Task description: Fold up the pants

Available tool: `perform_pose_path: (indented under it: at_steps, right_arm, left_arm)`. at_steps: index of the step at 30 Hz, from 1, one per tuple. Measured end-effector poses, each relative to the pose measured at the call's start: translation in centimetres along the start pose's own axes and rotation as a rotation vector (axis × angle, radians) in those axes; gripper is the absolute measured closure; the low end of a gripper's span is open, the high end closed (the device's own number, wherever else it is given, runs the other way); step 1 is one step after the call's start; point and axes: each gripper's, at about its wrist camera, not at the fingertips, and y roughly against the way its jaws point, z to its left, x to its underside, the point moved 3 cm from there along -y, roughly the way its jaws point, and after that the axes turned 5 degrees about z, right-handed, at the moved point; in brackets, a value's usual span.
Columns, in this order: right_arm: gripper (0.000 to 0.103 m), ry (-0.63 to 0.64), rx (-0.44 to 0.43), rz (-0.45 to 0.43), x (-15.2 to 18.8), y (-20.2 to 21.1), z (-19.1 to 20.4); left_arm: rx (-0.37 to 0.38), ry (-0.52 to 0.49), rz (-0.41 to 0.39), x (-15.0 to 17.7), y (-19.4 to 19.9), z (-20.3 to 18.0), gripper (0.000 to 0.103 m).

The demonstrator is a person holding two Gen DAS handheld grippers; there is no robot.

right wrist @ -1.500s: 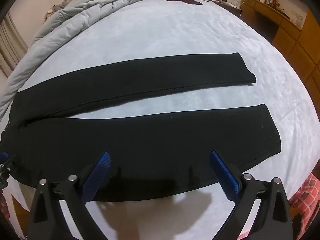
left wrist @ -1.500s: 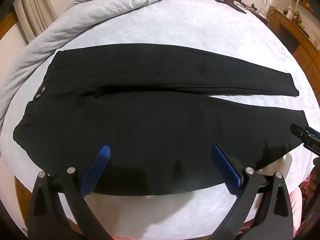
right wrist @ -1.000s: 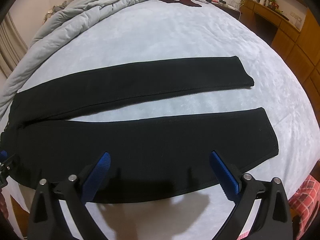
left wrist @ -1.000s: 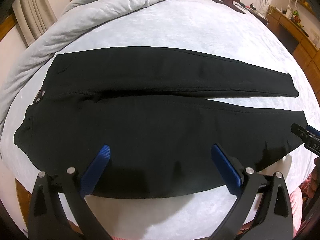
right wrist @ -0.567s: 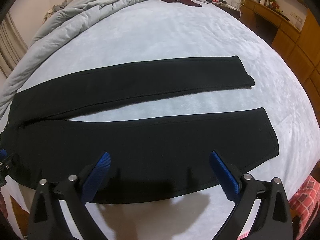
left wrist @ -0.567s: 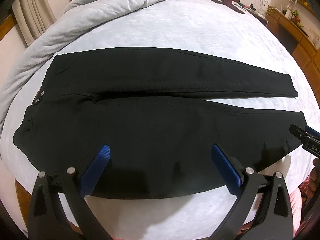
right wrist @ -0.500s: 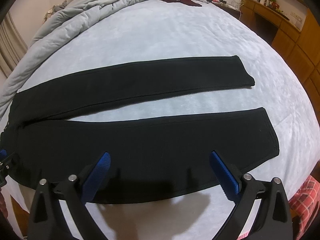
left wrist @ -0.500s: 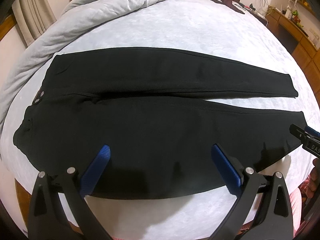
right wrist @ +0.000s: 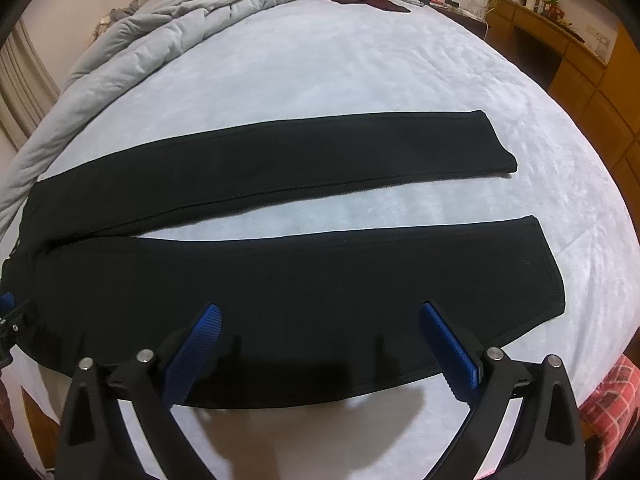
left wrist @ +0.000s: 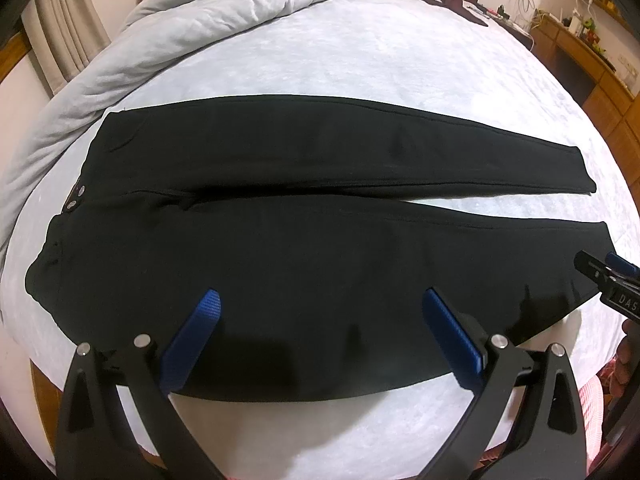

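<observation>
Here we are at the very start: the black pants (left wrist: 320, 240) lie spread flat on the bed (left wrist: 400, 68), full length, waistband off to the left and both hems off to the right, legs parted in a narrow V with pale sheet showing between them. No fold has gone in yet, as far as either camera shows. The left gripper (left wrist: 320, 320) hangs over the near edge of the hip and thigh, jaws wide apart, blue pads clear of the cloth and holding nothing. The right gripper (right wrist: 320, 328) hovers over the near leg toward the hem, jaws likewise spread wide and empty. Both sit just above the near leg's outer edge, so the likely opener, to my eye, is pinching that edge at two points and carrying the near leg over onto the far one. After that, the lengthwise folds remain, so nearly everything is left to do. A grey duvet (right wrist: 180, 12) is bunched along the far left of the bed, well apart from the pants.
</observation>
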Motion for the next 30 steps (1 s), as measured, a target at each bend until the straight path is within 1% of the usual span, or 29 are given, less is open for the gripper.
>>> perform_pose_path:
  at_steps: [6,10,12,13,14,16,17,18,20,22,24,26,27,28,29,30]
  right_arm:
    - [0.004,0.004,-0.011,0.0,-0.1,-0.3,-0.1]
    - [0.004,0.008,-0.036,-0.007,-1.1,-0.4,-1.3]
    - [0.004,0.018,-0.045,-0.022,-2.6,-0.5,-2.9]
    - [0.004,0.022,-0.038,-0.022,-3.5,-0.7,-3.9]
    - [0.004,0.021,-0.035,-0.016,-5.0,-1.0,-5.6]
    - [0.004,0.005,-0.042,-0.006,-7.2,-1.7,-8.2]
    - [0.004,-0.011,-0.037,0.012,-9.0,-2.5,-10.3]
    - [0.004,-0.021,-0.036,0.023,-10.0,-3.0,-11.6]
    - [0.004,-0.036,-0.036,0.051,-12.4,-4.5,-14.5]
    - [0.004,-0.036,0.014,0.078,-15.1,-6.5,-17.6]
    - [0.004,-0.062,0.027,0.115,-17.1,-8.6,-20.0]
    - [0.004,-0.083,-0.034,0.155,-18.5,-10.6,-21.2]
    - [0.004,-0.09,-0.039,0.171,-19.0,-11.3,-21.4]
    - [0.004,-0.093,-0.042,0.178,-19.6,-12.2,-21.6]
    - [0.004,-0.084,-0.051,0.176,-20.0,-12.7,-21.4]
    - [0.004,-0.066,-0.066,0.176,-20.5,-13.3,-21.1]
  left_arm:
    - [0.012,-0.002,-0.012,-0.2,-0.1,-0.6,0.003]
    - [0.065,0.011,0.001,-0.4,-0.7,-0.6,0.003]
    - [0.087,0.013,0.021,-1.0,-1.3,-0.9,0.003]
    - [0.112,0.018,0.031,-1.7,-1.6,-1.1,0.003]
    - [0.141,0.027,0.043,-2.2,-1.9,-1.3,0.003]
    - [0.172,0.031,0.057,-3.8,-2.5,-1.9,0.003]
    - [0.189,0.029,0.06,-4.6,-2.9,-2.3,0.003]
    - [0.222,0.029,0.068,-5.8,-3.2,-2.8,0.003]
    - [0.208,0.0,0.064,-7.3,-4.3,-3.7,0.003]
    - [0.185,-0.046,0.06,-8.9,-5.6,-5.0,0.003]
    - [0.164,-0.085,0.033,-10.1,-6.1,-6.1,0.003]
    - [0.112,-0.12,0.017,-11.3,-6.6,-7.3,0.003]
    - [0.104,-0.124,0.023,-11.8,-7.0,-7.7,0.003]
    - [0.1,-0.117,0.042,-12.4,-7.6,-8.0,0.003]
    - [0.115,-0.099,0.039,-12.9,-7.4,-8.4,0.003]
    - [0.131,-0.079,0.065,-13.3,-8.0,-8.4,0.003]
